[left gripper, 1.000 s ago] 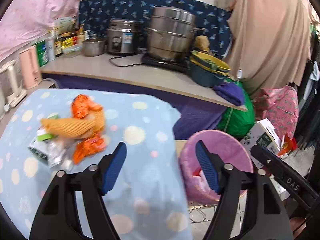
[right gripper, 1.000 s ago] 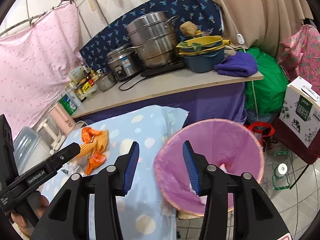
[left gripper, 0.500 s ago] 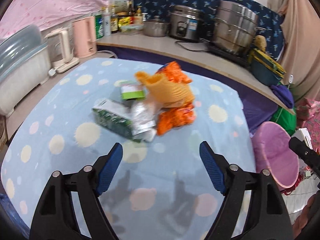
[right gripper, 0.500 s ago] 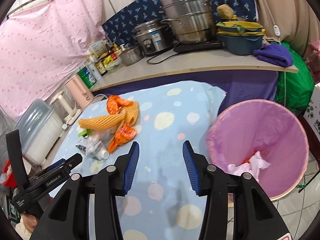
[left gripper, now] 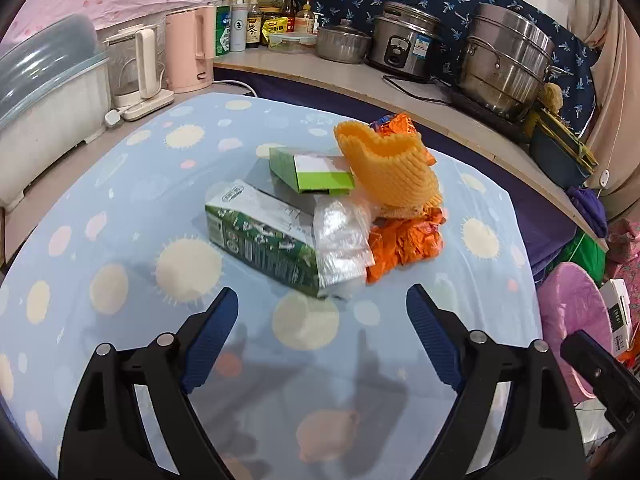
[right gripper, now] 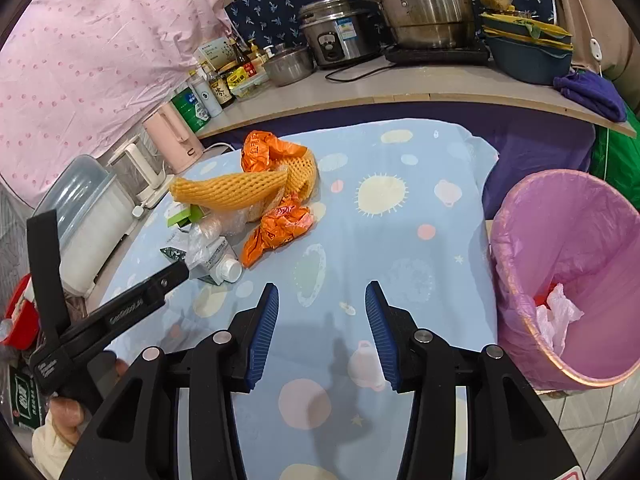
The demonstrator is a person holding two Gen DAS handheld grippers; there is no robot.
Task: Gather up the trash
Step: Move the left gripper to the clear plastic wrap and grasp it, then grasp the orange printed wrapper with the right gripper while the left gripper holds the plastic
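Note:
A trash pile lies on the blue spotted tablecloth point(left gripper: 132, 208): a green milk carton point(left gripper: 260, 236), a small green box point(left gripper: 308, 172), clear plastic wrap point(left gripper: 344, 236), a yellow foam net point(left gripper: 392, 172) and orange wrappers point(left gripper: 404, 240). My left gripper point(left gripper: 320, 336) is open and empty, just short of the carton. My right gripper point(right gripper: 322, 336) is open and empty above the cloth, with the orange wrappers point(right gripper: 280, 228) ahead on the left. A pink-lined bin point(right gripper: 580, 276) stands right of the table with white and red trash inside.
A counter point(right gripper: 400, 88) behind the table holds steel pots, a rice cooker, bottles and a blue basin. A pink kettle point(left gripper: 188, 52), a glass kettle and a lidded white tub point(left gripper: 44, 96) stand at the left. The left gripper's body point(right gripper: 104, 312) shows at left.
My left gripper swung from the bin to face the trash pile and moved closer to it. My right gripper turned left from the bin toward the table. Both stayed open.

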